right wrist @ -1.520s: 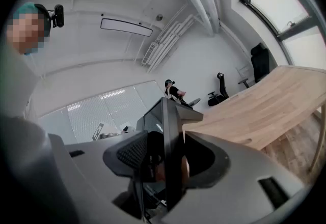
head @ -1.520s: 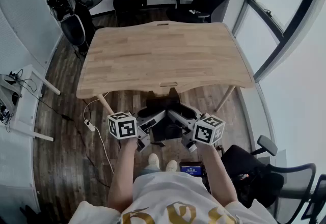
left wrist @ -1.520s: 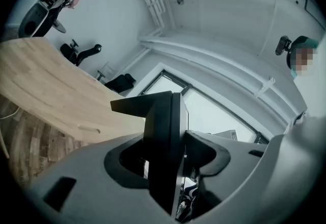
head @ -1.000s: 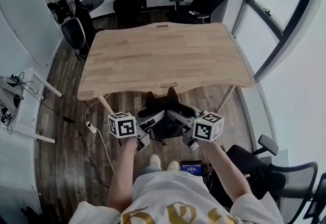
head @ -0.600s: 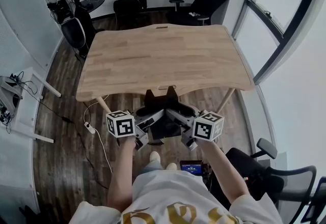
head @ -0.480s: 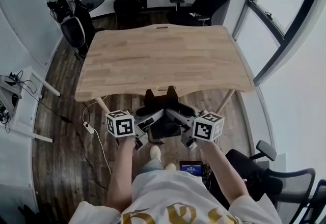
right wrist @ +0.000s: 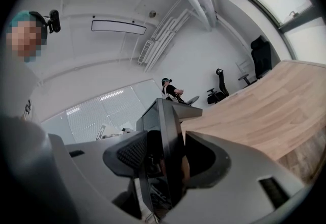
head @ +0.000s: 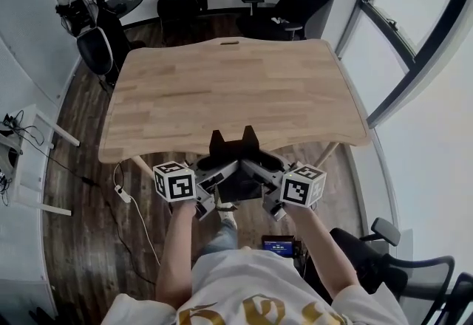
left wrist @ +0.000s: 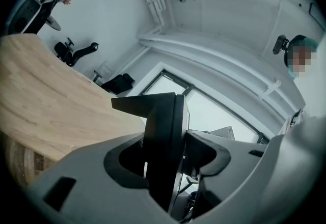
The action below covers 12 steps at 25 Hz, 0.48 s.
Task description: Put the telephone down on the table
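Low in the middle of the frame, the left gripper (head: 215,177) and right gripper (head: 265,176) each clamped one side of the black telephone (head: 238,159), holding it level just short of the table (head: 229,87). By my read this was the carry. Next it needed moving out over the wood and lowering flat before either grip let go.

Desk (head: 236,87): a light wooden top with rounded corners is carried on slanted legs (head: 326,154).
Far edge: a narrow slot (head: 229,42) is cut at its middle.
Floor (head: 81,242): dark planks are seen; a white power strip (head: 122,194) is laid by the desk's near left corner.
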Tool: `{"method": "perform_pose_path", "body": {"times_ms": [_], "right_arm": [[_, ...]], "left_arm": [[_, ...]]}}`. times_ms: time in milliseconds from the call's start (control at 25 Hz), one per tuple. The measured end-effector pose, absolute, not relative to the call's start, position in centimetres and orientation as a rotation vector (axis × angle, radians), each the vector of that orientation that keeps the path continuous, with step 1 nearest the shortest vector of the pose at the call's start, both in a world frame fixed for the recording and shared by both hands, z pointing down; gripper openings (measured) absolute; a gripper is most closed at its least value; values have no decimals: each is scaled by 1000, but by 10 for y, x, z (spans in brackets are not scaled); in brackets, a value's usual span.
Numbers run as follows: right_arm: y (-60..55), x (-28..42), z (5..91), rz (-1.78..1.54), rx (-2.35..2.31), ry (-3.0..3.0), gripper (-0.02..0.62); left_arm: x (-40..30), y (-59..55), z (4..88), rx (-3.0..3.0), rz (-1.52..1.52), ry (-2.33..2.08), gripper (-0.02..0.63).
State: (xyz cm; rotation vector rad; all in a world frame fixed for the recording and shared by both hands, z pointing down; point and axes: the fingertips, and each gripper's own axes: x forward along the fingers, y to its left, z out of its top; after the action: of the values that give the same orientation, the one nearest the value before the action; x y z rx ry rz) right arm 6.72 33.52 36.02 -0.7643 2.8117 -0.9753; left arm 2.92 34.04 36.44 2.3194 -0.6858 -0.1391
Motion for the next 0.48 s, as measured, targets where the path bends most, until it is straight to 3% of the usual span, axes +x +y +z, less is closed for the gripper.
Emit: {"method": "perform_pose_path", "body": {"times_ms": [480], "right_arm": [[184, 41, 383, -1061, -867, 2755, 212]], "left_arm": [[3, 186, 387, 2299, -88, -595, 219]]}}
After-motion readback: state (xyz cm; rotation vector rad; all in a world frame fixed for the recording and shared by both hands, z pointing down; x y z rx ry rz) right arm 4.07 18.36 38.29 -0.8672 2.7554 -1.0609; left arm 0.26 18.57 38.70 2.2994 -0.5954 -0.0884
